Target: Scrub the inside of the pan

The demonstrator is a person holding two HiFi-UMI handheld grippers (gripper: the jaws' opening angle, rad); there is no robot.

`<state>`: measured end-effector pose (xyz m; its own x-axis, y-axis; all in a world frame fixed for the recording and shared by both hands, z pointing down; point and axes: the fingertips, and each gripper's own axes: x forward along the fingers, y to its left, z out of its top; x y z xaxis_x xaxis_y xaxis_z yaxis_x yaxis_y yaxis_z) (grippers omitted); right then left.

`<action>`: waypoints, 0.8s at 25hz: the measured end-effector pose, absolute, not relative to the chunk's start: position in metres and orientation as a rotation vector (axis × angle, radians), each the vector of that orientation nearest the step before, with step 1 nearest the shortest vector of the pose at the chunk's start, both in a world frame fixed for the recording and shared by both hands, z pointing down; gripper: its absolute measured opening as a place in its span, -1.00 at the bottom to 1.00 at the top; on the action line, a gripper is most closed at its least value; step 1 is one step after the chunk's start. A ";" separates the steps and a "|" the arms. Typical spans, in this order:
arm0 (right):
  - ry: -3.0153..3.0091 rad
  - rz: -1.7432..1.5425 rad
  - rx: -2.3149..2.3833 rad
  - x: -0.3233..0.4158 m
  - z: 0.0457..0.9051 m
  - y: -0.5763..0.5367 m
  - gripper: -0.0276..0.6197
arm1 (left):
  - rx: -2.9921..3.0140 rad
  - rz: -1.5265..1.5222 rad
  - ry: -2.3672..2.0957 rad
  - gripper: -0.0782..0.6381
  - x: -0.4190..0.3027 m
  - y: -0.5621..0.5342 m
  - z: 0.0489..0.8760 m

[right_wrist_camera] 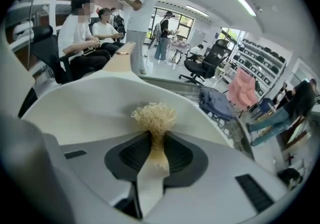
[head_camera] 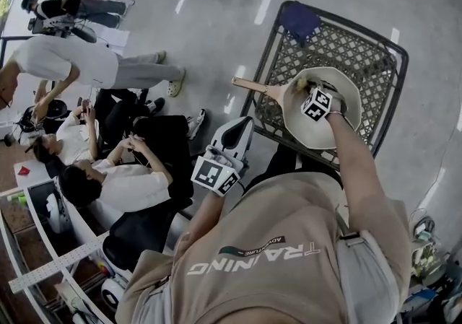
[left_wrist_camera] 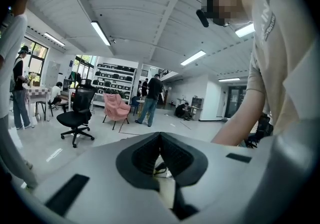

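Pan (head_camera: pixel 326 135) is sitting on mesh counter (head_camera: pixel 364 48); my right gripper (right_wrist_camera: pixel 156 143) is grasping a straw brush (right_wrist_camera: pixel 154 115) inside it; my left gripper (left_wrist_camera: pixel 160 135) is hanging clenched, empty, aside.

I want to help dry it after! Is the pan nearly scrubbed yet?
Done: the right gripper is shut on the brush, with its bristles down inside the pan. In hand: scrubbing seems to be under way. Left: probably most of the inside, since no suds or marks show how much is clean. The left gripper is shut, empty and away from the pan.
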<state>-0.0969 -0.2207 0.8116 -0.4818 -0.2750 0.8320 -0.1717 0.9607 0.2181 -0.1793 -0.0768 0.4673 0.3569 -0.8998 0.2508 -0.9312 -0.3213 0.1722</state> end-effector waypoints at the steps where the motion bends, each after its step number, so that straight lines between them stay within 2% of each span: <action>1: -2.059 -0.151 0.367 -0.090 0.811 -0.231 -0.62 | 2.338 0.161 -1.619 -0.73 -0.179 -0.078 0.470; 9: -1.773 -0.374 0.535 -0.016 0.802 -0.272 -0.63 | 2.391 0.124 -1.549 -0.73 -0.182 -0.097 0.472; 15: -1.504 -0.644 0.316 0.025 0.800 -0.249 -0.63 | 2.473 0.117 -1.459 -0.73 -0.177 -0.109 0.478; 20: -1.343 -0.614 0.153 0.066 0.803 -0.210 -0.64 | 2.509 0.050 -1.420 -0.73 -0.182 -0.106 0.471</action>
